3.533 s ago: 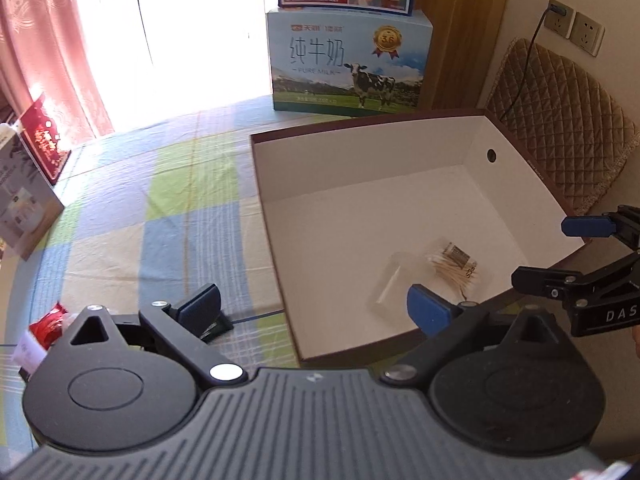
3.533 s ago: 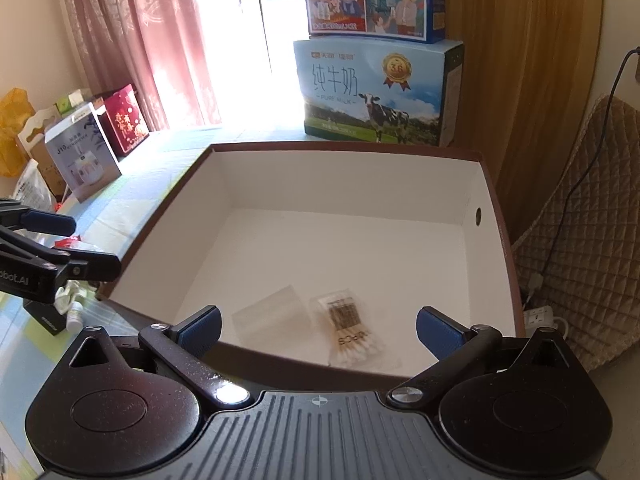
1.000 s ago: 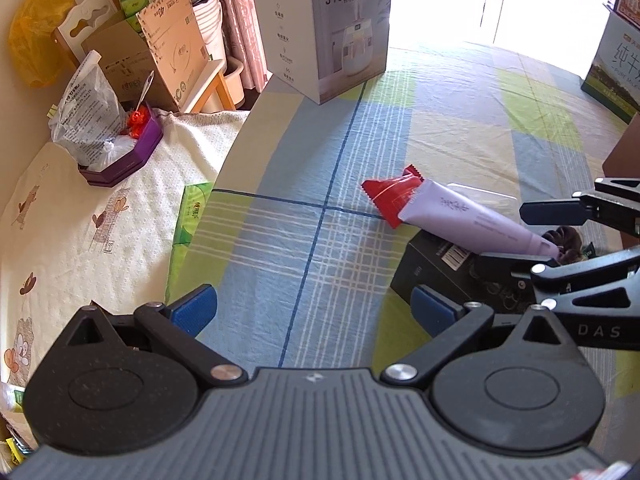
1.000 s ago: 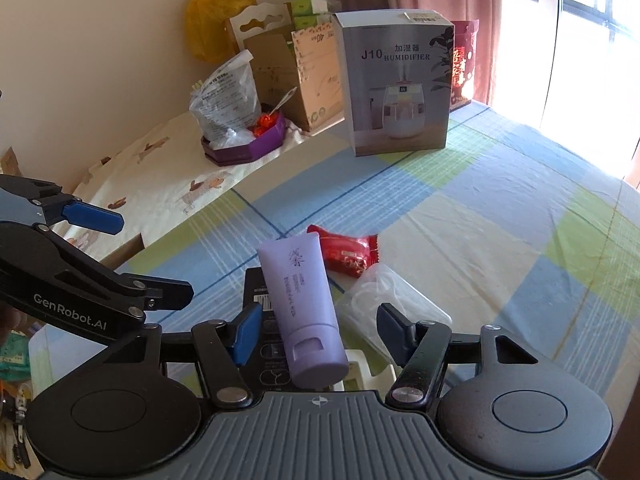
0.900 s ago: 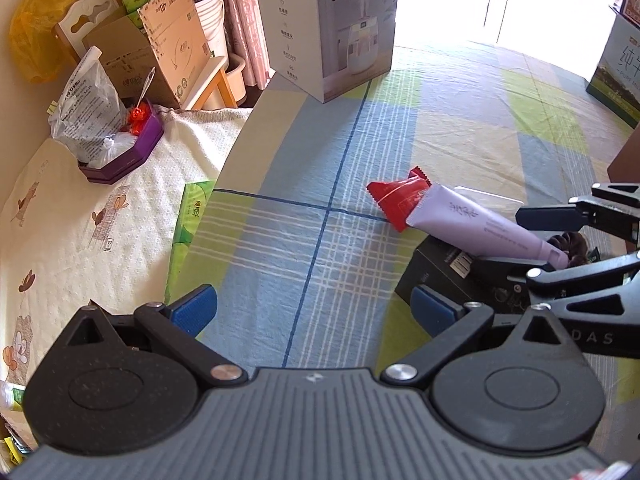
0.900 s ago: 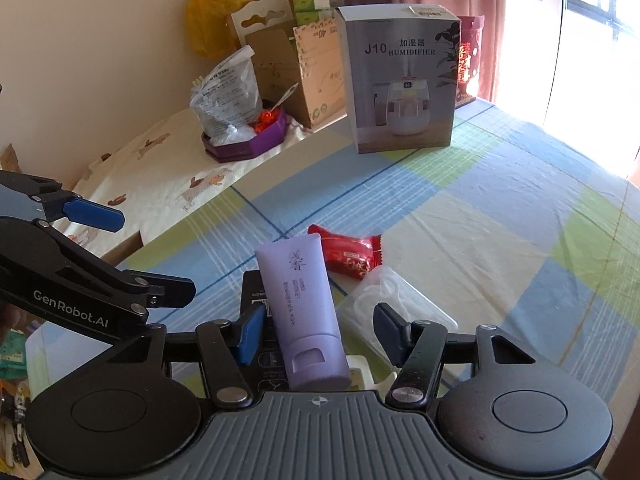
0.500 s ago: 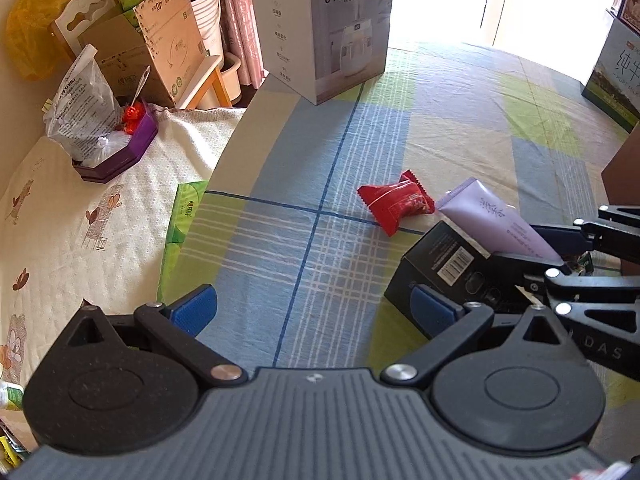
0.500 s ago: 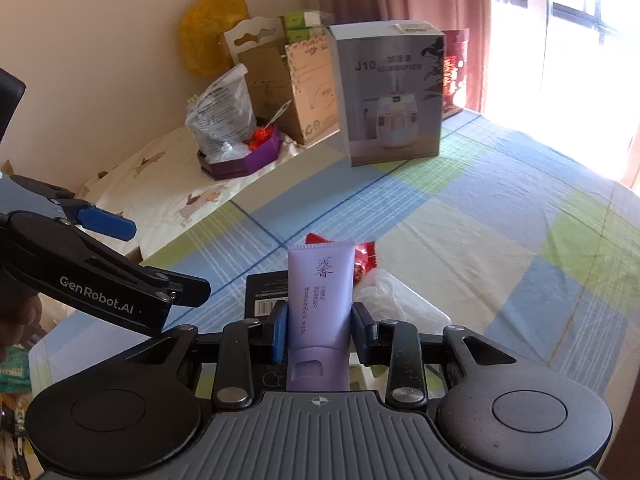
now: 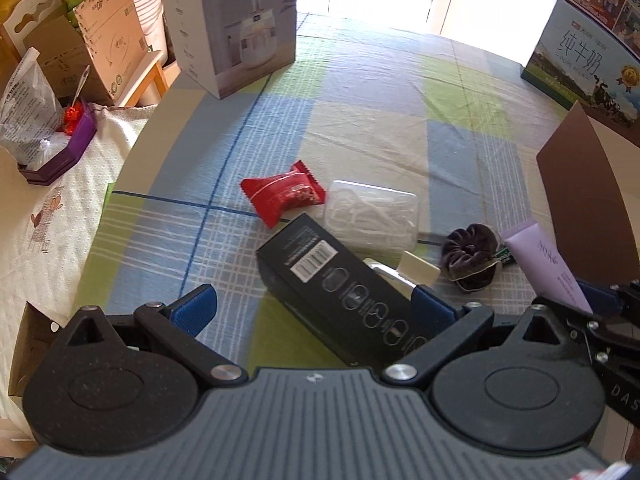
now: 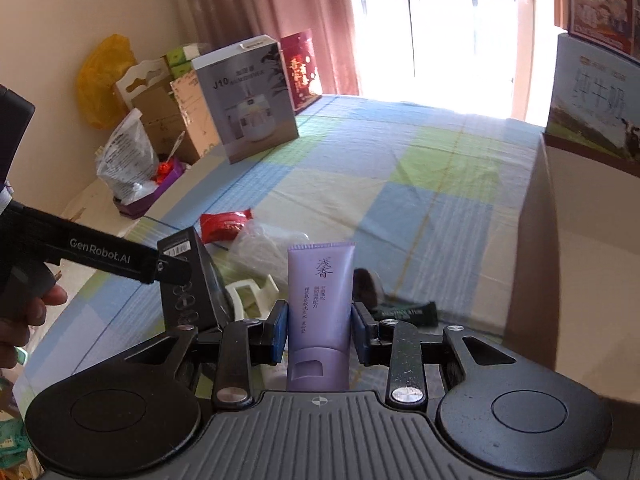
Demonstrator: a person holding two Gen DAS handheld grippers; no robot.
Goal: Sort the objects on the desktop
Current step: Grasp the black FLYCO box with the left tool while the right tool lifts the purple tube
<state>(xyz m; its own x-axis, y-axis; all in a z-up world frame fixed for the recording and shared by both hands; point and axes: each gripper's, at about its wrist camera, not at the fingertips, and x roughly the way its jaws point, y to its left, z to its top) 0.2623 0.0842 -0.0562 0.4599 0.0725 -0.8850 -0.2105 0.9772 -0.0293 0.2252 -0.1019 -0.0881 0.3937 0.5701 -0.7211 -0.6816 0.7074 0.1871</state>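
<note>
Since half a second ago the right gripper (image 10: 319,330) has carried the purple tube (image 10: 320,300) clear of the clutter toward the brown box (image 10: 580,264) on the right, so the black carton (image 9: 344,292) it had lain across is now fully exposed. Its fingers are clamped on the tube just above the cap, with the crimped end pointing away from the camera. The left gripper (image 9: 312,306) hangs over the near end of the black carton, fingers wide apart and holding nothing.

Left on the checked cloth (image 9: 380,100): a red snack packet (image 9: 282,197), a clear plastic case (image 9: 372,216) touching the packet, a dark scrunchie (image 9: 472,256) and a small dark green sachet (image 10: 404,314) near the box wall.

Risks, as judged from this view — the tube is soft and smooth, so a grip this close to the cap may let it slide or swing downward. Its far end could strike the box wall if the gripper travels too low. The two grippers sit close together; a reach by the left one for the carton could cross the right one's path.
</note>
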